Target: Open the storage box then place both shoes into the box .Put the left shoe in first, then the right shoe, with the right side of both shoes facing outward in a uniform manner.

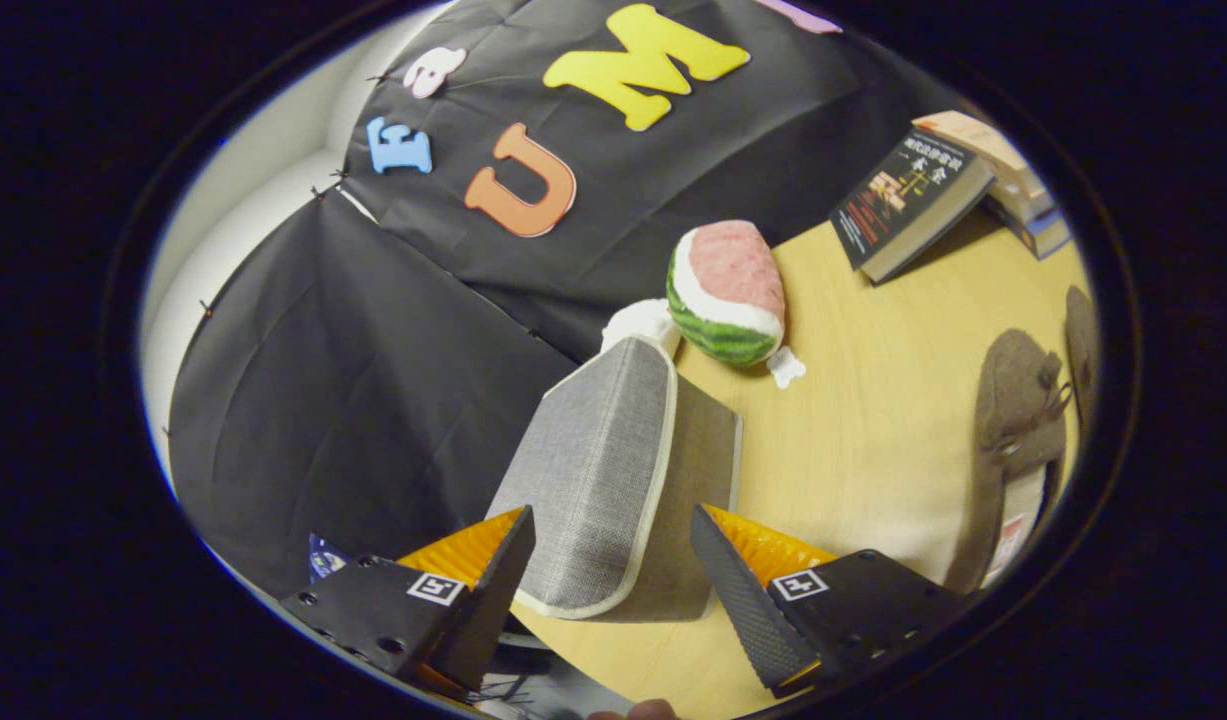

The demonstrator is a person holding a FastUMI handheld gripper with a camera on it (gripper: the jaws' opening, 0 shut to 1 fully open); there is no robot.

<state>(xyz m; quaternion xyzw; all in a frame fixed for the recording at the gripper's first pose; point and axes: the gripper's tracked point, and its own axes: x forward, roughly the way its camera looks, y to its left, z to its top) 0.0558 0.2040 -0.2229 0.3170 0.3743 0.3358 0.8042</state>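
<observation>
Tool [613, 560] fingers are spreading wide for you, straddling one grey storage box [613, 470] without touching. Two brown shoes [1023, 420] are lying right, near the bench [873, 440] edge, bare wood between. Beyond, one watermelon plush [730, 292] and three books [913, 200] are sitting.

Tool [613, 560]: two black wedge-shaped fingers [488, 600] with textured pads, orange ribbed backing, square black-and-white markers, visible screw holes.
</observation>
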